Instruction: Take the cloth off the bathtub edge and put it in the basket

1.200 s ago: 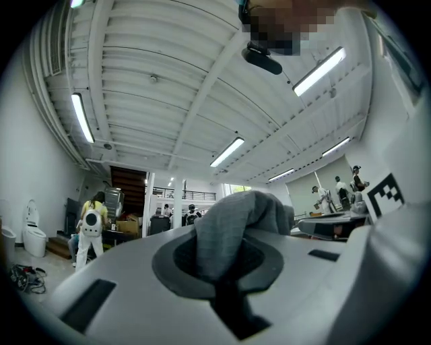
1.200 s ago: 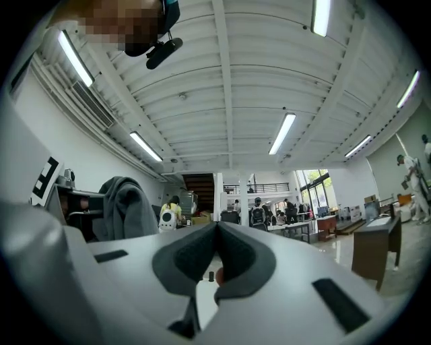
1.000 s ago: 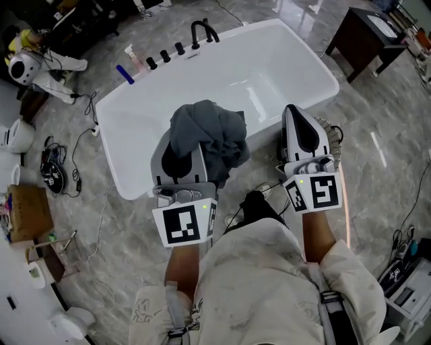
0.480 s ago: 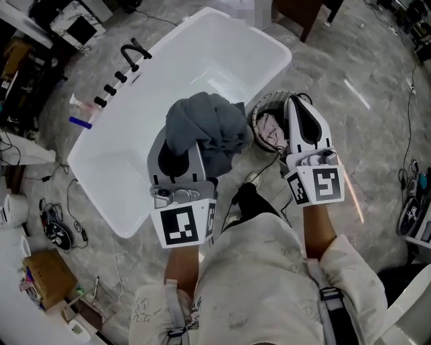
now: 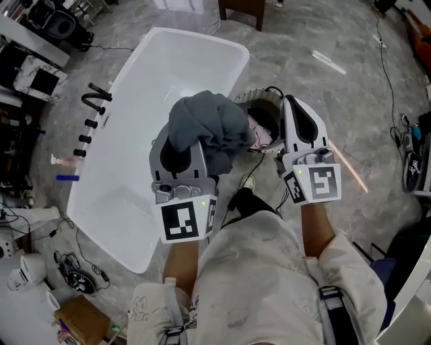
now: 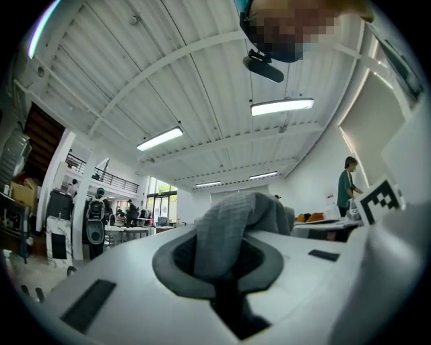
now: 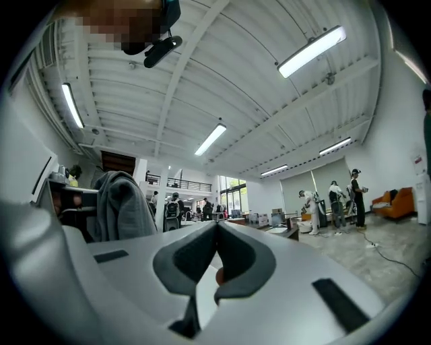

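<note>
A crumpled grey cloth (image 5: 210,129) hangs bunched up in the air, and my left gripper (image 5: 180,145) is shut on it. In the left gripper view a fold of the cloth (image 6: 236,226) rises out from between the jaws, which point up toward the ceiling. The white bathtub (image 5: 145,94) lies below and to the left. A round basket (image 5: 259,96) with a pinkish item inside stands on the floor by the tub's corner, just right of the cloth. My right gripper (image 5: 294,108) is beside the basket, shut and empty (image 7: 215,232). The right gripper view shows the cloth (image 7: 121,205) at left.
A black faucet (image 5: 94,102) and knobs (image 5: 85,131) sit on the tub's left rim. Cables run over the marble floor (image 5: 350,101). A dark wooden table (image 5: 241,8) stands beyond the tub. Equipment and boxes crowd the left edge. A few people (image 7: 333,202) stand far off.
The head view has swung: the tub slid to the left of the frame and the basket came into sight beside the cloth. Both grippers keep their pose, the cloth still held.
</note>
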The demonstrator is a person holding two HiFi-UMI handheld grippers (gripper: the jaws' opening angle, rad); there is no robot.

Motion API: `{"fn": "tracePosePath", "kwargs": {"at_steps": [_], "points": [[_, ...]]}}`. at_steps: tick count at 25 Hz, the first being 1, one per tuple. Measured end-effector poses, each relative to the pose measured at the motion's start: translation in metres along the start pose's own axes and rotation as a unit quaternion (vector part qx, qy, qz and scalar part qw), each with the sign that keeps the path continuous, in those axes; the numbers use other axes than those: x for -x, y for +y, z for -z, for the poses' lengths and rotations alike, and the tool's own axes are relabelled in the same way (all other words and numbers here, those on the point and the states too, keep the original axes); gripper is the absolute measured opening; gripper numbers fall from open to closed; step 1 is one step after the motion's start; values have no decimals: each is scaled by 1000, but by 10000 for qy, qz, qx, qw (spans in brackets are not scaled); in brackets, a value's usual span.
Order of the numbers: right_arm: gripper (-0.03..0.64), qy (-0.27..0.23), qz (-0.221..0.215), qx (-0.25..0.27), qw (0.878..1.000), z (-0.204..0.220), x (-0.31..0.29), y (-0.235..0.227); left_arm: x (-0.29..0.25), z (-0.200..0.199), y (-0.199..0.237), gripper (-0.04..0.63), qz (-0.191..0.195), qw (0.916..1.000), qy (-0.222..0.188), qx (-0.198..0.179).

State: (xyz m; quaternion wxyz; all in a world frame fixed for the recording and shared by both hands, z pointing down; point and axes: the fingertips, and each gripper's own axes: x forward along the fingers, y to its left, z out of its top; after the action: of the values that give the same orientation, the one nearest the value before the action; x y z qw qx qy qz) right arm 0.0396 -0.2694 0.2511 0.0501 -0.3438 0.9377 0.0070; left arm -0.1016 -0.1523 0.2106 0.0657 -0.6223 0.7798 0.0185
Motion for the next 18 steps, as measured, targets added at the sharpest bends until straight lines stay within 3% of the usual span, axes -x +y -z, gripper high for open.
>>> {"fn": "tracePosePath", "kwargs": {"at_steps": [12, 18], "points": [[-12, 46, 1115, -139, 9937, 12, -11, -128, -124, 15, -72, 38, 904, 9958, 8, 122], [-12, 60, 1468, -255, 9888, 25, -10, -177, -163, 32, -110, 38, 1213, 9926, 31, 65]]}}
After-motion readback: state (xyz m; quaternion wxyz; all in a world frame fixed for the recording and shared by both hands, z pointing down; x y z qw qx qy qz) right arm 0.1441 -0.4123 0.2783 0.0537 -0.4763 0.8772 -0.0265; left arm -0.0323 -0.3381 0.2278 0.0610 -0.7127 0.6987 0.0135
